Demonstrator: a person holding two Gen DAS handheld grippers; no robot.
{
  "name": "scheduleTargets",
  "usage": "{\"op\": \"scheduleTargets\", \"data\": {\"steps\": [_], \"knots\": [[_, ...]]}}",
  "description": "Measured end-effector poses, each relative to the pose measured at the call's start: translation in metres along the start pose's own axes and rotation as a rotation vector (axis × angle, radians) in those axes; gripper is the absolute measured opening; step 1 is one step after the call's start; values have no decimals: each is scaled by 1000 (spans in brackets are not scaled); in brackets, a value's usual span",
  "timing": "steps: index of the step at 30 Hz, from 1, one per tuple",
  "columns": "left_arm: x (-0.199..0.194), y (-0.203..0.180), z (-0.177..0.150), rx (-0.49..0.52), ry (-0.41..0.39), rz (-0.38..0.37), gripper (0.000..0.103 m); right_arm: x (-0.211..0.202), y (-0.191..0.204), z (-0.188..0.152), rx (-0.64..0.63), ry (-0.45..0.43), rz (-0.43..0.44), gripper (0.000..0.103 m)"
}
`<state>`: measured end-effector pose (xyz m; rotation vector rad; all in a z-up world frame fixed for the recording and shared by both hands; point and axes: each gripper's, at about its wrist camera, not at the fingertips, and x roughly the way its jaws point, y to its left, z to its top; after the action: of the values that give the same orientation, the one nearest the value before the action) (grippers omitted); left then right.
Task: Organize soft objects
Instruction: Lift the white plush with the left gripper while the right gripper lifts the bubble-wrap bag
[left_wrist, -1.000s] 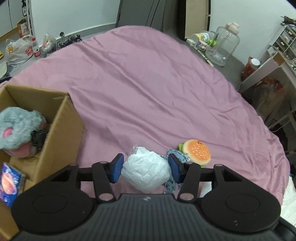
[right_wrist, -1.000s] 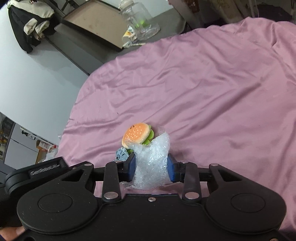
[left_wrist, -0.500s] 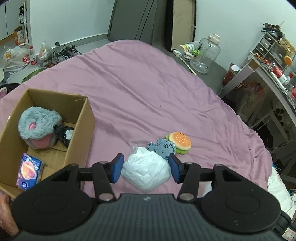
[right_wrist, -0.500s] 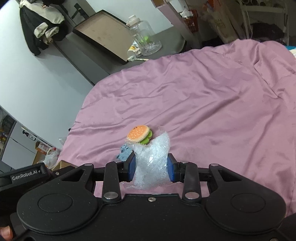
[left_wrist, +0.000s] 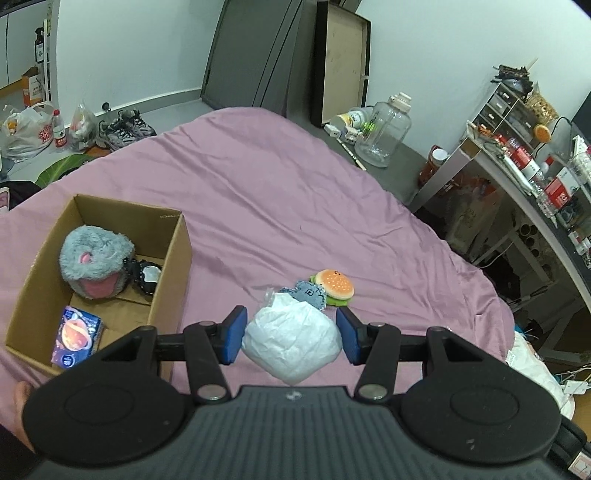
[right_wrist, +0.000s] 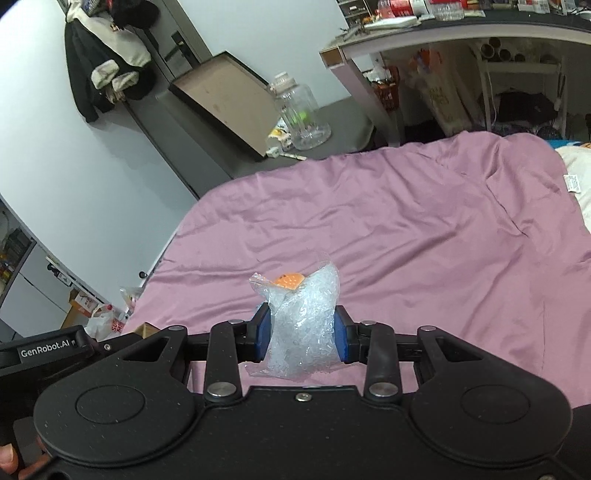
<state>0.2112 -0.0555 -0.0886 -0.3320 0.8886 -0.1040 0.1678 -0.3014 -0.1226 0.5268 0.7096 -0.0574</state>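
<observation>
My left gripper (left_wrist: 291, 334) is shut on a white crumpled soft bundle (left_wrist: 291, 341), held above the purple bedsheet (left_wrist: 277, 192). My right gripper (right_wrist: 301, 334) is shut on a clear bag of plastic pellets (right_wrist: 303, 332), also held above the sheet. A burger plush (left_wrist: 334, 284) and a small blue-grey plush (left_wrist: 308, 291) lie on the sheet just beyond the left gripper; the burger plush (right_wrist: 290, 281) peeks from behind the bag in the right wrist view. A cardboard box (left_wrist: 173, 258) at the left holds a grey furry plush (left_wrist: 96, 260), a dark item and a blue packet (left_wrist: 75, 339).
A large clear jug (left_wrist: 384, 134) and bottles stand on the floor beyond the bed. A cluttered desk (left_wrist: 524, 192) is at the right. Shoes and bags (left_wrist: 122, 127) lie at the far left. A white pillow edge (right_wrist: 578, 173) is at the right of the bed.
Both grippers have risen away from the sheet with their loads still gripped. The box and the plushes now look smaller and farther below.
</observation>
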Motion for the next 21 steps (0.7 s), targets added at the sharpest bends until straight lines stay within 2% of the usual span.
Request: {"op": "scheduleTargets", "data": {"steps": [21], "knots": [[-64,36,-3,58,-73,-34,52,-53,51,-10,-87,-82,26,34]]}}
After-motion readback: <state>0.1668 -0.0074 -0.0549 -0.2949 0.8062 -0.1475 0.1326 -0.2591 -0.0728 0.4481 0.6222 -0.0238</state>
